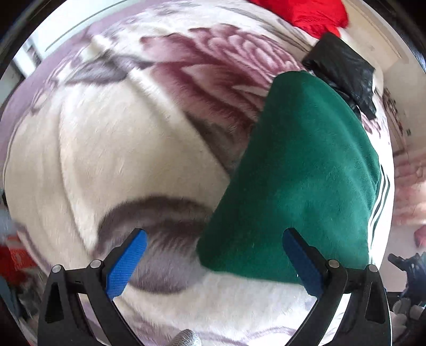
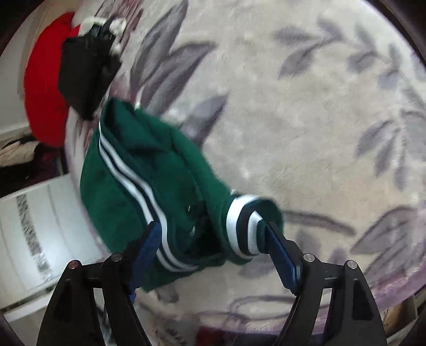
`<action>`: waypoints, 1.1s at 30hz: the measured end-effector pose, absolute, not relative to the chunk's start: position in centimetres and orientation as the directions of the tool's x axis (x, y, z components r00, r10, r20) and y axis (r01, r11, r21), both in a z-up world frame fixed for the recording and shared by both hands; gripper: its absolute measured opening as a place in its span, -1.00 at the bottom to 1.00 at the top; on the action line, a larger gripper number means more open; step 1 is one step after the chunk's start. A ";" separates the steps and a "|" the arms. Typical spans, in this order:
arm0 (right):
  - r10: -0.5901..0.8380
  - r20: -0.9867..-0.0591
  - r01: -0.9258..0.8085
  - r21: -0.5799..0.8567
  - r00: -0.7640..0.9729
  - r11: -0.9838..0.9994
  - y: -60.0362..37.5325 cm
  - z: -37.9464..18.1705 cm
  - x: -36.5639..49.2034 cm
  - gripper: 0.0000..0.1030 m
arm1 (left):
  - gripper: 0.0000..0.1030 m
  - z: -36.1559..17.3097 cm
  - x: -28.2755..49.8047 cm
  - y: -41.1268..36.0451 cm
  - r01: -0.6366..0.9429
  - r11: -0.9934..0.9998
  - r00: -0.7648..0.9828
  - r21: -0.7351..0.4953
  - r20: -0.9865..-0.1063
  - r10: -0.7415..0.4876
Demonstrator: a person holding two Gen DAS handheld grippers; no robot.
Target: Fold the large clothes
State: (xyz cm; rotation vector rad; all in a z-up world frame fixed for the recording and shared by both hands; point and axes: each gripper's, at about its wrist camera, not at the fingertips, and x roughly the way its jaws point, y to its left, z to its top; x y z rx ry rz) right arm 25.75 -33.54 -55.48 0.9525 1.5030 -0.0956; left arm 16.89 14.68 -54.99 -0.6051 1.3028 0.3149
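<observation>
A dark green fleece garment [image 1: 298,170] with white and navy stripes lies folded on a cream floral blanket [image 1: 119,149]. In the left wrist view my left gripper [image 1: 213,237] is open, hovering over the garment's near left corner with nothing between its blue pads. In the right wrist view the same green garment [image 2: 149,170] lies bunched, its striped cuff [image 2: 242,226] resting against the right pad. My right gripper [image 2: 215,231] is open, its jaws wide and straddling the garment's near end.
A black garment [image 1: 343,69] and a red one [image 1: 306,13] lie beyond the green one; they also show in the right wrist view, black garment [image 2: 85,69], red one [image 2: 42,90]. A white cabinet [image 2: 40,229] stands beside the bed at left.
</observation>
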 end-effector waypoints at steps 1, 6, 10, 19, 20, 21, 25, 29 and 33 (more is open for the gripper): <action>0.465 -0.875 0.600 0.444 0.131 0.666 -33.8 -55.1 26.5 0.58 | 1.00 -55.0 16.6 14.7 -0.554 0.793 0.256 -0.251 -0.959 -0.125; 0.363 -0.916 0.520 0.397 0.170 0.756 -34.5 -51.5 32.4 0.58 | 1.00 -56.6 14.7 14.0 -0.640 0.680 0.286 -0.358 -0.932 -0.222; 0.620 -0.784 0.466 0.559 0.030 0.685 -31.2 -55.5 33.9 0.58 | 1.00 -59.2 15.0 12.6 -0.673 0.573 0.330 -0.468 -0.883 -0.334; 0.695 -0.718 0.597 0.539 -0.043 0.594 -26.9 -62.0 32.4 -0.57 | -0.53 -59.7 15.5 10.6 -0.716 0.462 0.428 -0.524 -0.851 -0.303; 0.699 -0.715 0.590 0.557 -0.018 0.584 -27.1 -60.9 32.1 -0.66 | -0.58 -58.6 15.4 10.1 -0.701 0.484 0.435 -0.523 -0.852 -0.290; 0.693 -0.721 0.574 0.566 -0.005 0.592 -27.3 -59.4 32.0 -0.68 | -0.59 -57.5 15.3 9.5 -0.685 0.503 0.443 -0.526 -0.850 -0.285; 0.668 -0.741 0.493 0.605 0.063 0.625 -28.5 -52.2 31.2 -0.74 | -0.68 -54.5 15.4 8.3 -0.643 0.502 0.484 -0.579 -0.815 -0.320; 0.614 -0.783 0.430 0.591 0.101 0.683 -30.2 -47.7 30.4 -0.74 | -0.70 -54.1 16.6 6.7 -0.596 0.529 0.486 -0.604 -0.796 -0.362; 0.514 -0.857 0.465 0.473 0.046 0.748 -34.0 -52.3 30.4 -0.75 | -0.74 -59.2 17.3 4.5 -0.591 0.544 0.393 -0.596 -0.801 -0.451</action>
